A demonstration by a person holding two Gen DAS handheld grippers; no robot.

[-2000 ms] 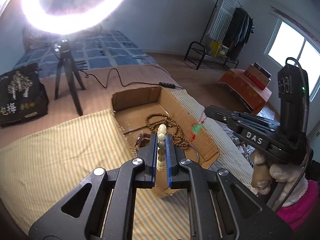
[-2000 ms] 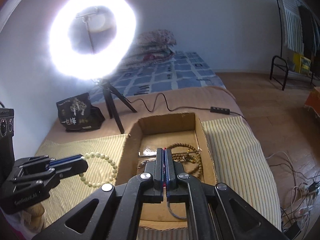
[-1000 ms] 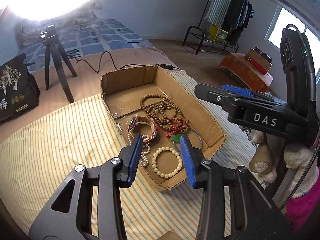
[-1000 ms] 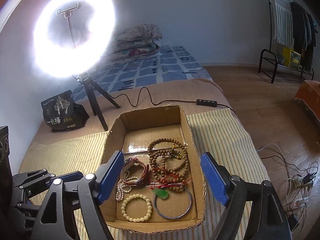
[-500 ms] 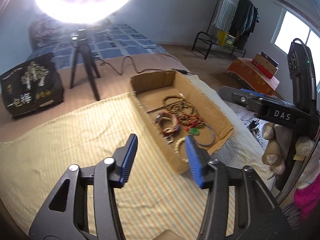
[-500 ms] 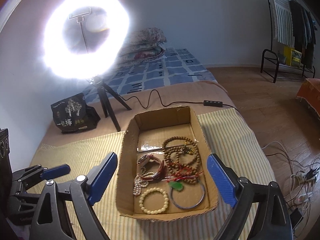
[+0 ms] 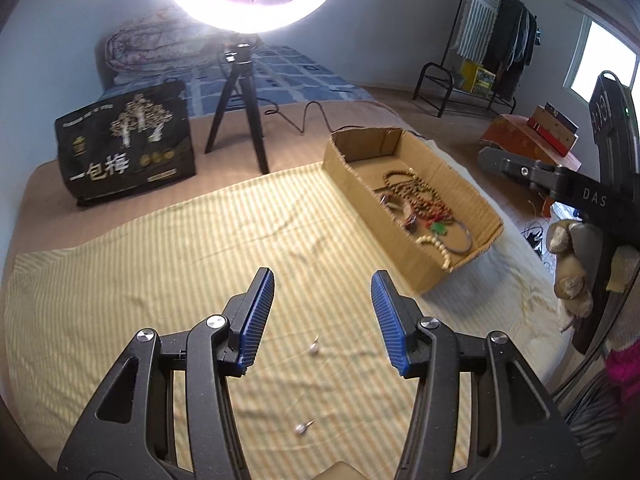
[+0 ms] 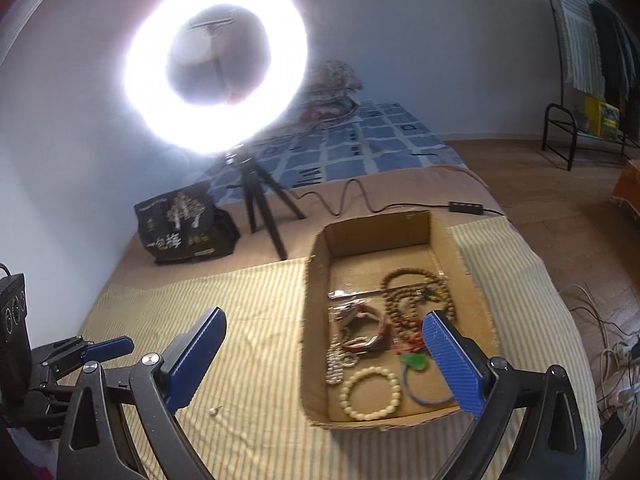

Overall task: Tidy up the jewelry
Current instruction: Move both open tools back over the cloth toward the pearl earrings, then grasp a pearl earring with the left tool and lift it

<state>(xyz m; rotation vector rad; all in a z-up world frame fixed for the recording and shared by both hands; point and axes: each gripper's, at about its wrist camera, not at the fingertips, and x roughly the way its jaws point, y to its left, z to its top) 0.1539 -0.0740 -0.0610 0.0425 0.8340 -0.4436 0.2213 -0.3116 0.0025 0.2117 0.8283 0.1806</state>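
**Two Pearl Studs Left on the Cloth**

The left gripper (image 7: 322, 316) hangs spread wide and empty over the striped cloth (image 7: 140, 280). Just beneath it lie two earrings: the near one (image 7: 301, 428) low between the fingers, the far one (image 7: 314, 348) a little ahead. Each looks like a small pearl on a thin post, so likely light, hard and apt to roll or skid. A pinch across the pearl, with the fingers pressed lightly into the soft cloth, seems the safest hold; the post is too thin to trust.

The right gripper (image 8: 324, 356) is also released, holding nothing, with one finger over the cloth and one over the box (image 8: 316, 320). One stud (image 8: 213, 411) shows beside its left finger.

Farther off, the box holds the bead bracelet (image 8: 370, 392), bangle (image 8: 424, 398), jade pendant (image 8: 416, 361), watch (image 8: 362, 330) and wooden beads (image 8: 416, 292).
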